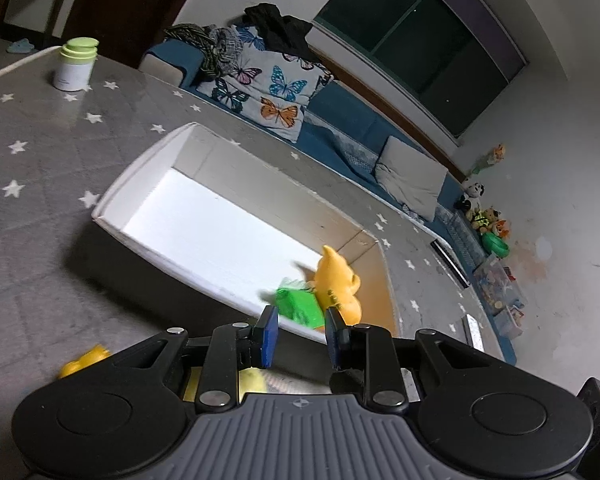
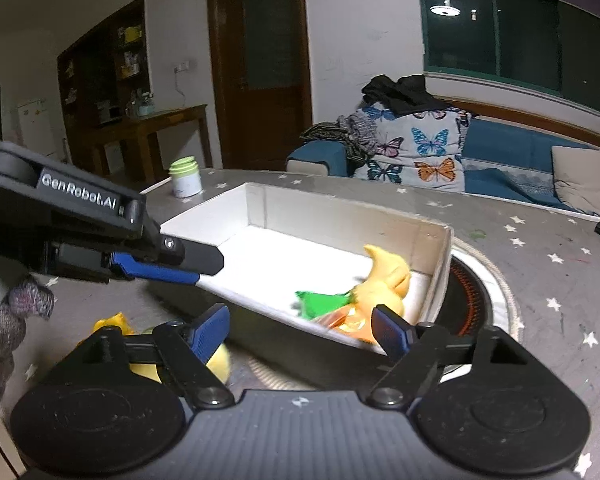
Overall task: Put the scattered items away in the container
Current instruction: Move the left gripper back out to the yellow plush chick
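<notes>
The white rectangular open-topped box [image 2: 440, 256] stands on the grey star-patterned bench [image 1: 40, 160], filling the centre of both views. Inside it, at the lower right end in the left wrist view, lie an orange-yellow soft plastic toy figure [image 1: 336, 284] and a bright green plastic item [image 1: 300, 306], the two touching; an orange patterned item sits under them in the right wrist view, too blurred to identify.

The left gripper [image 1: 300, 340] is at the bottom centre of its frame, its blue pads [image 1: 269, 336] set a moderate gap apart with nothing between them, just before the box's near wall. In the right wrist view it enters from the left edge, its finger reaching over the box's near rim.

The right gripper [image 2: 300, 332] is spread wide and empty, low in its frame, just outside the box's near wall.

A yellow soft toy [image 2: 112, 322] lies on the bench outside the box, at the lower left of both views, partly hidden behind the gripper bodies.

A white jar with a pale green lid [image 1: 76, 64] stands upright at the upper left, well apart from the box. A gloved hand [image 2: 0, 332] shows at the left edge of the right wrist view.
</notes>
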`<state>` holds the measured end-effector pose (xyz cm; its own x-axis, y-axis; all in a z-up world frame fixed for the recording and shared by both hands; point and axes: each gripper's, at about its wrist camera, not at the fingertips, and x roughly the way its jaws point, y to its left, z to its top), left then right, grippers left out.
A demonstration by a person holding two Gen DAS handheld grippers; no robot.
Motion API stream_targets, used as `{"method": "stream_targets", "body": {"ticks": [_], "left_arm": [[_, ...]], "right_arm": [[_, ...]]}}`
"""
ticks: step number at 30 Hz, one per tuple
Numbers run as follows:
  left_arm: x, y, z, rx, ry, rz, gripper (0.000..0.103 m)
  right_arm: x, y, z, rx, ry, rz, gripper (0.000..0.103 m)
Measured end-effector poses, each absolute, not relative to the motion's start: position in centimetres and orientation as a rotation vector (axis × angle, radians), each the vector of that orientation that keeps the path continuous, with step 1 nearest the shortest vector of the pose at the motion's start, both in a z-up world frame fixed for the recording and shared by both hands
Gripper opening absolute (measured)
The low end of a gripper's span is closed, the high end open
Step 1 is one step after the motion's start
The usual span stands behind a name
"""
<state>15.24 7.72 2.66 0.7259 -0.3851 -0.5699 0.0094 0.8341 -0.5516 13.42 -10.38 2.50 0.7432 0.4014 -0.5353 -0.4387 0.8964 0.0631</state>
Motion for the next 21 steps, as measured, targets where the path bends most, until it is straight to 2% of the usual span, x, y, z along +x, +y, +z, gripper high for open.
{"method": "stream_targets", "body": {"ticks": [12, 21], "left_arm": [[13.3, 9.8, 0.9, -0.565, 0.771, -0.181, 0.029], [13.0, 10.4, -0.1, -0.571, 0.798, -0.162, 0.029]], "right_arm": [[11.7, -7.2, 0.9, -0.132, 0.614, 0.550, 0.090], [11.5, -5.4, -0.2, -0.146, 0.650, 0.614, 0.091]]}}
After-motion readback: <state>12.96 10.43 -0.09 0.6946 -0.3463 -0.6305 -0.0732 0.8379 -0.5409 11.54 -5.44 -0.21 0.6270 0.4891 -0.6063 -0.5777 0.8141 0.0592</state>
